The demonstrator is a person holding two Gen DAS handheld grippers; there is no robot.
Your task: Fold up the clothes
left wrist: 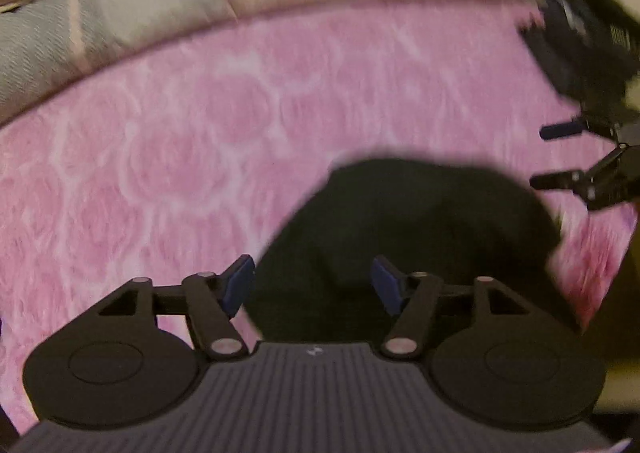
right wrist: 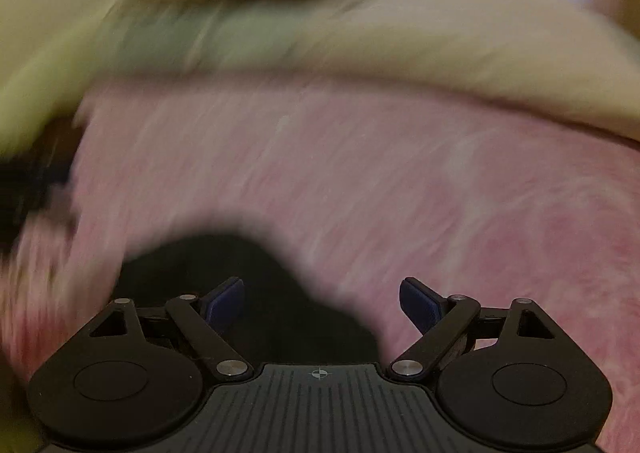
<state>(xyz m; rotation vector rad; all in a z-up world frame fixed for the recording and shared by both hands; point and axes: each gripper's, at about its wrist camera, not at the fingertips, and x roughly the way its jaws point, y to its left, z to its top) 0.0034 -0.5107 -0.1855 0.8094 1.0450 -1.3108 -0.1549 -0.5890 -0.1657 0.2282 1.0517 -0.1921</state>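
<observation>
Both tongs, left (left wrist: 312,285) and right (right wrist: 322,303), gape empty over black garment (left wrist: 404,229) on pink blanket (left wrist: 180,157); risk pinching blanket too.

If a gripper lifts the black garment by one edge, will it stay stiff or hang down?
Probably it hangs: the black garment lies in a soft rounded heap on the pink bedspread. It looks light, likely thin cloth. Blur hides its texture, so slipperiness is uncertain.

Black garment (left wrist: 404,237) on pink bedspread (left wrist: 180,157)
</observation>
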